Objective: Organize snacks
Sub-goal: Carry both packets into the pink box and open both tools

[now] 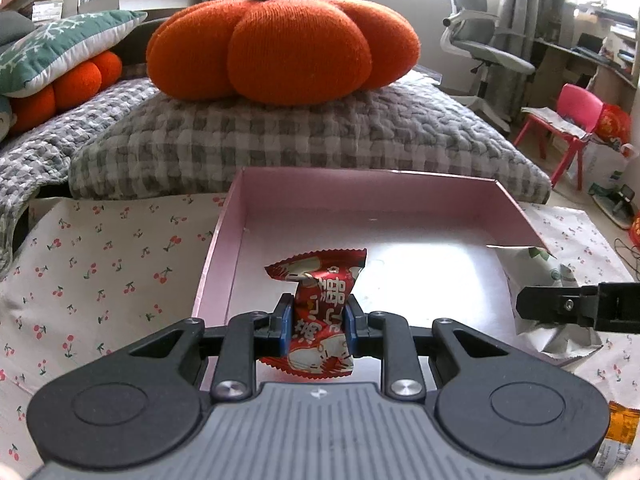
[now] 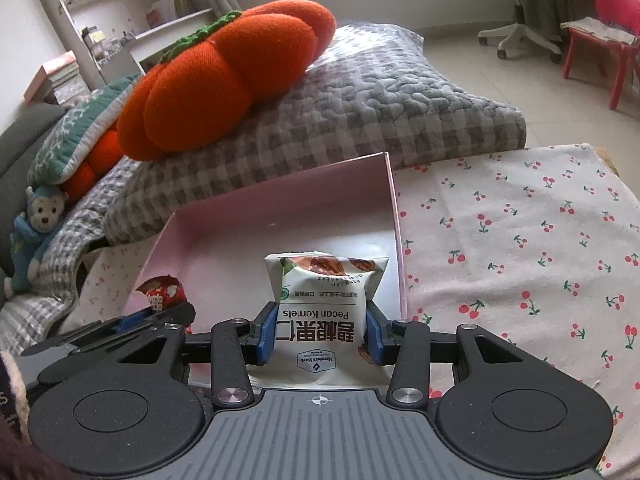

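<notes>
Between the blue pads of the left gripper (image 1: 318,326), in the left wrist view, a red packet (image 1: 320,312) is clamped, its long axis upright and running forward along the fingers. The packet is held above the near left part of the pink box (image 1: 224,240), whose floor lies directly ahead and below; contact with the floor cannot be told. The right gripper (image 1: 576,306) is seen at the right edge, near the box's right wall, with a white pouch partly hidden behind it.

From the right wrist view, the right gripper (image 2: 320,330) is seen closed on a pecan pouch (image 2: 324,312), long axis forward, over the near right part of the box, just inside its right wall (image 2: 394,220). The left gripper (image 2: 160,312) is seen alongside at the left, level with it. Both hands are judged equally near the box; a short descent and release is judged sufficient for each.
</notes>
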`<state>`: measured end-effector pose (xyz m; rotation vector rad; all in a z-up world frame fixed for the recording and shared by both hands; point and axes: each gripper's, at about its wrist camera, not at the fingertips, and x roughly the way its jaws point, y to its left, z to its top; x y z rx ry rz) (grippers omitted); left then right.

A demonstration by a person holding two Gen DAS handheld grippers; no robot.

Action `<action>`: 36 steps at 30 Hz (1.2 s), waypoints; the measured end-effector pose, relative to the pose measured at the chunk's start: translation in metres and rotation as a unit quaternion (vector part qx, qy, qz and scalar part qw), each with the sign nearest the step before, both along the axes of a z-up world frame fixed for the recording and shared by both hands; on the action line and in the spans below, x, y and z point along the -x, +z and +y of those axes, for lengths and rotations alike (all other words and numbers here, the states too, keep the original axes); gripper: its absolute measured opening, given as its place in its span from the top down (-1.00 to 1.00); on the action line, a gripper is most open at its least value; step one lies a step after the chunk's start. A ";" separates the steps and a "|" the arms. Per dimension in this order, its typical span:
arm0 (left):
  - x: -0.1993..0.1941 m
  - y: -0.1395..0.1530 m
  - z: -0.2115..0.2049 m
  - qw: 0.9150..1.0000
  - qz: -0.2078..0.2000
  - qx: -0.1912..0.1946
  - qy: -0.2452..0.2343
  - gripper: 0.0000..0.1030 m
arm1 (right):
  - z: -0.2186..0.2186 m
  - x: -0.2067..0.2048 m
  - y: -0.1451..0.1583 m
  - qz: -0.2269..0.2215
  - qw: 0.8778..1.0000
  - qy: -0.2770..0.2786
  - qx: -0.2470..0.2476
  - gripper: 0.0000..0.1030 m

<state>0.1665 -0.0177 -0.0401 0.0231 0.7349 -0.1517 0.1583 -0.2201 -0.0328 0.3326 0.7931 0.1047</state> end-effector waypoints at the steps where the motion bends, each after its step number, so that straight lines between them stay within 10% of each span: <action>1: 0.000 0.000 0.000 1.000 0.002 0.000 0.000 0.55 | 0.001 0.000 -0.001 0.000 1.000 0.001 0.002 0.16; 9: -0.004 -0.003 0.007 1.000 0.020 0.011 0.006 0.51 | 0.004 -0.002 -0.003 0.002 1.000 0.000 0.008 0.15; 17: 0.010 0.010 0.010 1.000 0.002 0.011 -0.012 -0.32 | -0.006 0.004 0.008 -0.011 1.000 -0.009 -0.024 -0.39; 36: 0.047 0.047 0.031 0.999 0.039 0.024 -0.012 -0.93 | -0.014 0.044 0.044 0.003 1.000 -0.005 -0.010 -0.61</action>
